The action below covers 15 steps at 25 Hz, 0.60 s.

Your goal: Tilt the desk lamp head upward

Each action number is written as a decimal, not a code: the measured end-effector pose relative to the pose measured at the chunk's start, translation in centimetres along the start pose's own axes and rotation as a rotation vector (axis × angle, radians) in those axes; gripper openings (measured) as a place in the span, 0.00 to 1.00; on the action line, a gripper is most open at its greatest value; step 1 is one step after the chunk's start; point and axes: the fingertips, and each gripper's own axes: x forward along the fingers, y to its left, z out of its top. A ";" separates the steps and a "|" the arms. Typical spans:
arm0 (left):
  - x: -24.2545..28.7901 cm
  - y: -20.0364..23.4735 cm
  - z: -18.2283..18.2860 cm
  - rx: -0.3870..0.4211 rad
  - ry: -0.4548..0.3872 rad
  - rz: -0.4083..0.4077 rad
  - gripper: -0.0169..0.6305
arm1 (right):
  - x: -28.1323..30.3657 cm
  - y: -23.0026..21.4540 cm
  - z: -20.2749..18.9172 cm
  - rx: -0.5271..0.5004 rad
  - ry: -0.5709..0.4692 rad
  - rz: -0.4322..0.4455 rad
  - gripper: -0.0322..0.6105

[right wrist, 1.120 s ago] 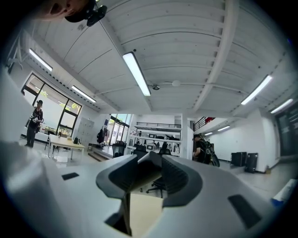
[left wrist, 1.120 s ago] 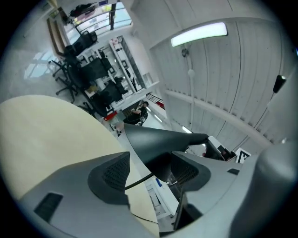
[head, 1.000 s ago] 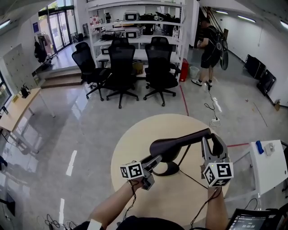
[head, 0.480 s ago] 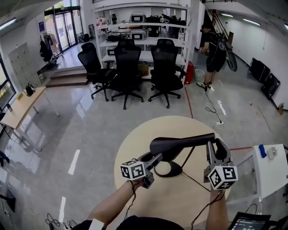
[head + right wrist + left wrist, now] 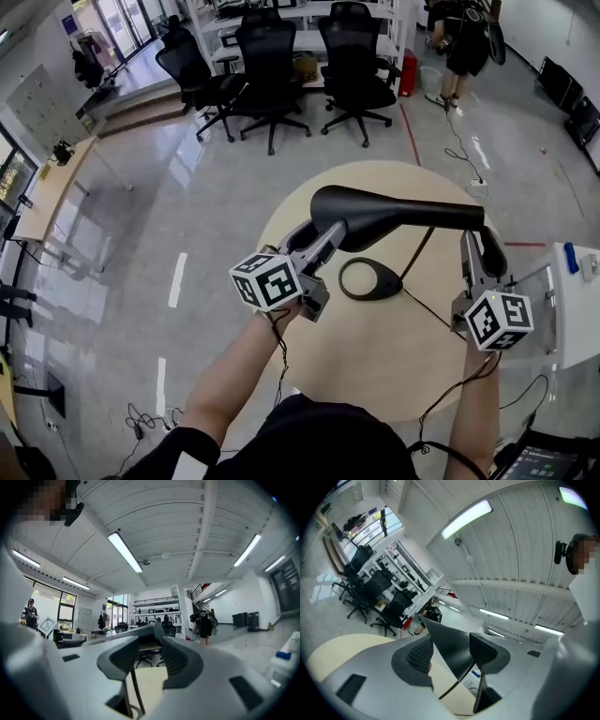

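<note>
At the middle, a round beige wooden table (image 5: pixel 370 361). On it, right of centre, the flat black oval lamp base (image 5: pixel 380 279). Above that, the long black tapered lamp head (image 5: pixel 364 212), running rightward into the slim black lamp arm (image 5: pixel 450 217).

At the head's left end, the grey two-jaw left gripper (image 5: pixel 322 236), head between its jaws, pads touching either side. At the arm's right end, the grey two-jaw right gripper (image 5: pixel 479 242), arm tip pinched between its jaw tips.

Just right of the table, a white box-shaped cabinet (image 5: pixel 574 314). Behind the table, well apart, three black wheeled office chairs (image 5: pixel 267 52); behind them, white metal shelving (image 5: pixel 305 11). Far left, a long pale wooden desk (image 5: pixel 47 202). Far back right, a standing person in black (image 5: pixel 466 42).
</note>
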 end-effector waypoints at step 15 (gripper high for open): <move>0.0 0.2 0.4 0.046 0.047 0.048 0.41 | 2.4 -1.1 3.2 0.133 -0.083 0.037 0.30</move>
